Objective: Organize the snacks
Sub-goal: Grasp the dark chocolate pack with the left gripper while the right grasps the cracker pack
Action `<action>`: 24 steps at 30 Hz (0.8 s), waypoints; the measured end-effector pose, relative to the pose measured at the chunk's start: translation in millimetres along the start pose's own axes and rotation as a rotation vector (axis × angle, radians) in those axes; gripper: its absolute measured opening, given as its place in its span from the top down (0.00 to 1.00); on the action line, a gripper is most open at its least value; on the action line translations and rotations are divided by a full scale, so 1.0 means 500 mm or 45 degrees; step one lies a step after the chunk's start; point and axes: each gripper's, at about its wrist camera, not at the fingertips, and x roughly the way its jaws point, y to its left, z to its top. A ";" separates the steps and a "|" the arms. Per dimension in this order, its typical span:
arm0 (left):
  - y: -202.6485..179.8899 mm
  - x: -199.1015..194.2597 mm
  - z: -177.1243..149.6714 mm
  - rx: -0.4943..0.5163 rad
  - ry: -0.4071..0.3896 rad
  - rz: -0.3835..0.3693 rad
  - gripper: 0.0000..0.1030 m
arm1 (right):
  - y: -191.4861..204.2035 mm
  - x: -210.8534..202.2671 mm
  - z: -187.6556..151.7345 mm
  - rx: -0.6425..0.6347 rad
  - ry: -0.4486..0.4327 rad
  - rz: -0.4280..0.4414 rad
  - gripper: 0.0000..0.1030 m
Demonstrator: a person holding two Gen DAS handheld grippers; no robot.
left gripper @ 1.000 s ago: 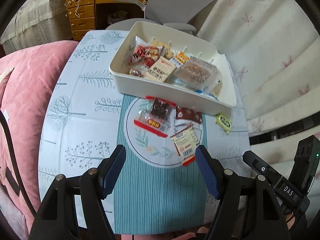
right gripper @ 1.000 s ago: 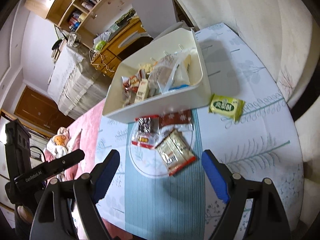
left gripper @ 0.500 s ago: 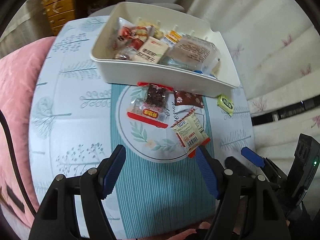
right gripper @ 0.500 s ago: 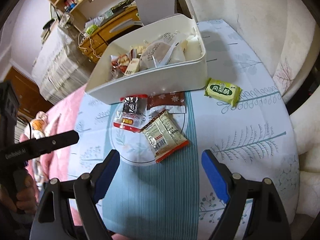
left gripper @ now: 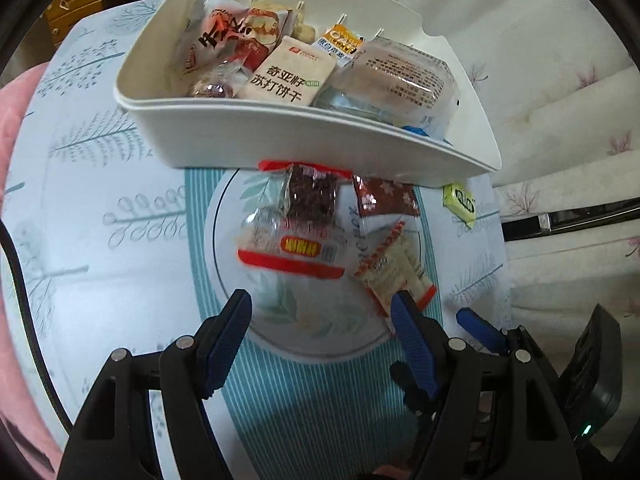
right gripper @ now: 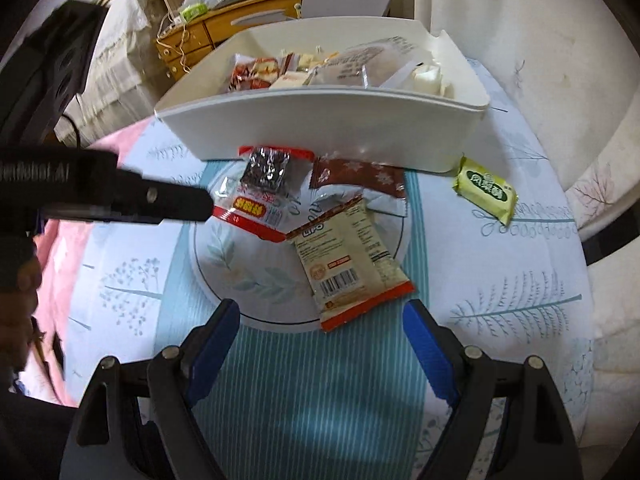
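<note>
Beside the bin (right gripper: 320, 128), green packet (right gripper: 486, 190) label legible from right only, both claws (left gripper: 322, 312) (right gripper: 322, 320) released, empty.

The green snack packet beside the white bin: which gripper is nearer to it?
Right. The right gripper hangs open before the beige packet, the green packet beyond it; the left gripper sits further left.

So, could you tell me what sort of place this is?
Probably a bedroom or living room at home: a wooden desk with drawers, pink bedding beside the cloth-covered table, and a snack bin.
</note>
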 end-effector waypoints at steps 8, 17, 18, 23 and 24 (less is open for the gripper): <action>-0.012 0.044 0.035 -0.012 -0.091 0.042 0.31 | 0.025 0.026 -0.004 -0.205 -0.099 -0.163 0.18; -0.046 0.103 0.064 -0.009 -0.117 0.165 0.31 | -0.002 0.066 0.014 -0.321 -0.112 -0.111 0.18; -0.047 0.108 0.065 -0.011 -0.124 0.189 0.31 | -0.006 0.072 0.016 -0.333 -0.112 -0.105 0.18; -0.063 0.132 0.075 0.011 -0.156 0.308 0.31 | -0.019 0.094 0.021 -0.396 -0.095 -0.042 0.19; -0.068 0.136 0.076 0.025 -0.167 0.334 0.31 | -0.021 0.098 0.021 -0.402 -0.090 -0.033 0.20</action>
